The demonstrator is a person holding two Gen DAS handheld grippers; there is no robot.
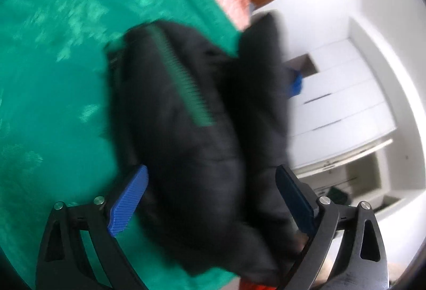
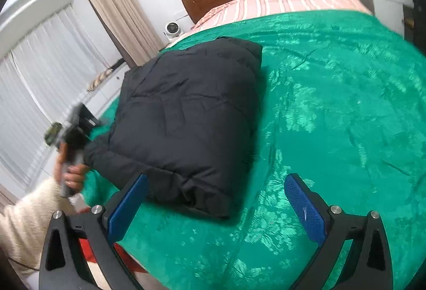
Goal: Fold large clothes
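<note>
Folded black jacket (image 2: 191, 119) lies on bed (image 2: 332, 103) near left edge. Left tongs (image 1: 210, 199) spread wide around it; right tongs (image 2: 218, 207) spread, empty.

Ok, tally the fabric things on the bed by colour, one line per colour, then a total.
Black: 1, the folded padded jacket
Green: 1, the bedspread under it
Pink striped: 1, the sheet by the headboard
Total: 3

No readable text, label or number anywhere.
</note>
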